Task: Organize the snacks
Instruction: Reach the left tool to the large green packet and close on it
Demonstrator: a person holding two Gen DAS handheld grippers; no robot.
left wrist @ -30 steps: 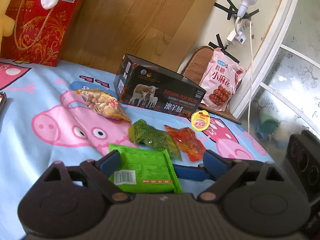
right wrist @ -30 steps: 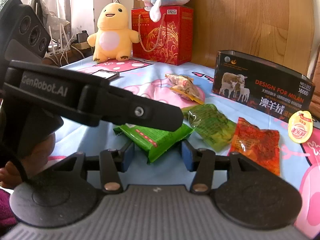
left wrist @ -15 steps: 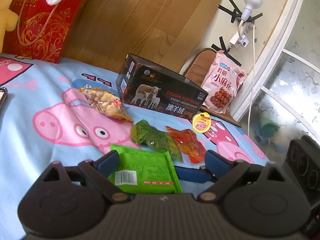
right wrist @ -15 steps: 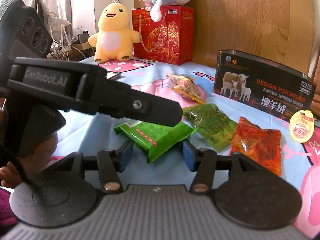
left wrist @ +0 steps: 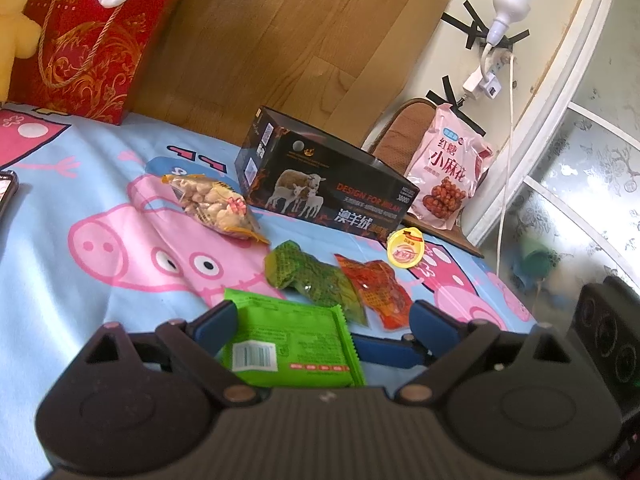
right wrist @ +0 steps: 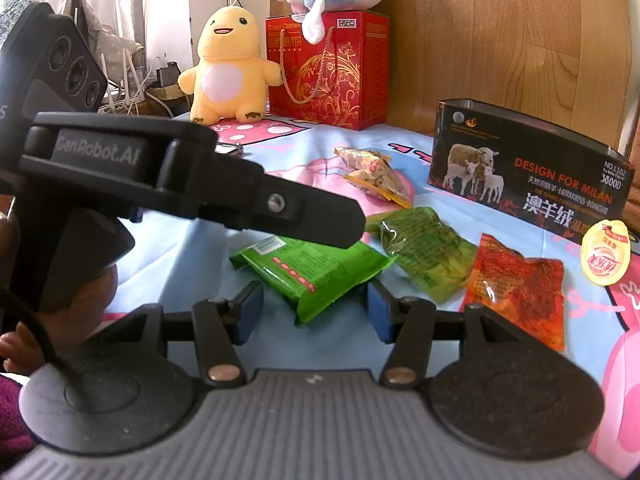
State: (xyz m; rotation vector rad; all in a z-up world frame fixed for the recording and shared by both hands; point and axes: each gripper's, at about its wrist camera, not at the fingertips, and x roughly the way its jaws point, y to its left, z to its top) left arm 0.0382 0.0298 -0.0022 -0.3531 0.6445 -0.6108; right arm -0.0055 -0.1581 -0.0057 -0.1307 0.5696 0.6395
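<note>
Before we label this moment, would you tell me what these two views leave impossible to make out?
- Bright green packet: its near end is hidden behind the gripper body in the left wrist view, and the left gripper's finger crosses its far part in the right wrist view.
- Black box: its inside is hidden by its own front wall in both views.
- Dark object on the sheet: cut off by the left edge of the left wrist view.

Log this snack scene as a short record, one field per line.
surface: cartoon pig sheet
nearest snack: bright green packet, lying flat between both grippers' fingers, no pad pressing it
left gripper: open
right gripper: open, jaws have just been opening
other snacks: dark green pouch, red pouch, peanut bag, yellow jelly cup
container: black sheep box, open-topped
</note>
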